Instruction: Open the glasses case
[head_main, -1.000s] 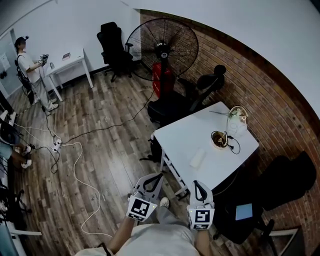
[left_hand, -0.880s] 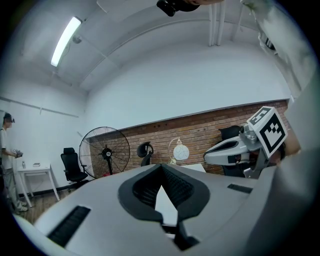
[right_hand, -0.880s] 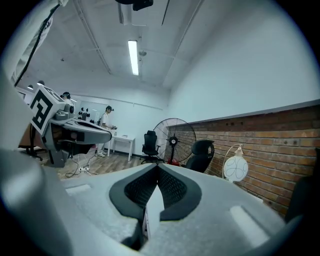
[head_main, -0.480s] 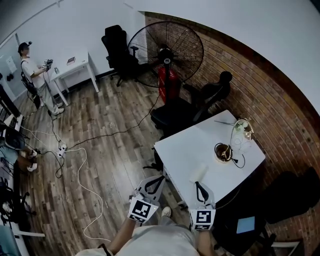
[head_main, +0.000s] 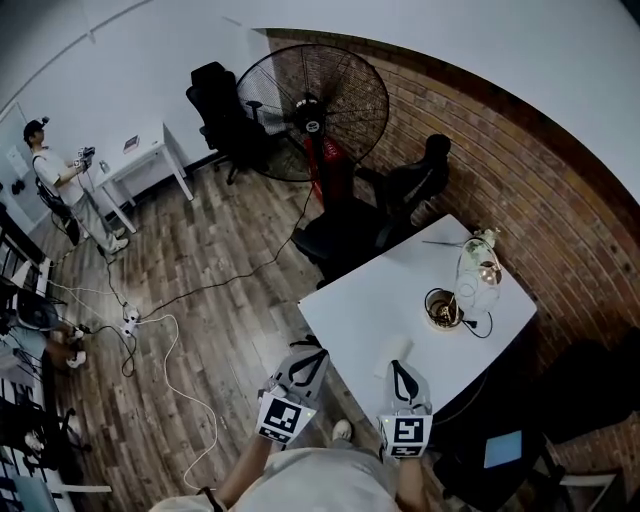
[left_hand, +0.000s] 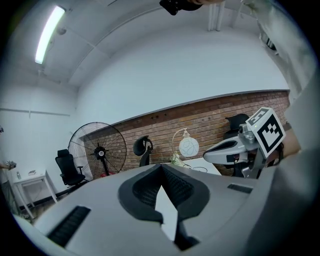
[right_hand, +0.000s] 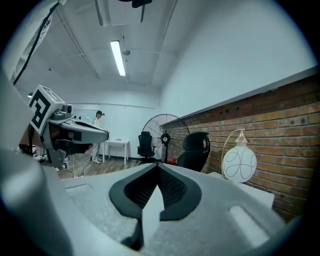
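The glasses case (head_main: 393, 351) is a small white oblong lying near the front edge of the white table (head_main: 365, 300). My right gripper (head_main: 399, 365) is shut and empty, its tip just short of the case's near end. My left gripper (head_main: 311, 349) is also shut and empty, hanging over the floor beside the table's left corner. In the left gripper view the jaws (left_hand: 161, 165) meet at the tip, with the right gripper (left_hand: 235, 148) alongside. The right gripper view shows its jaws (right_hand: 158, 164) closed too. The case is hidden in both gripper views.
A globe lamp (head_main: 478, 268) and a round bowl (head_main: 441, 308) with a cord stand at the table's far right. Behind the table are black office chairs (head_main: 350, 225), a big floor fan (head_main: 312, 110) and a brick wall. Cables (head_main: 165, 340) cross the wooden floor. A person (head_main: 55, 180) stands far left.
Both grippers have moved forward together toward the table. The case, clear ahead of the right gripper a second ago, now lies just at its tip. Both pairs of jaws stayed shut.
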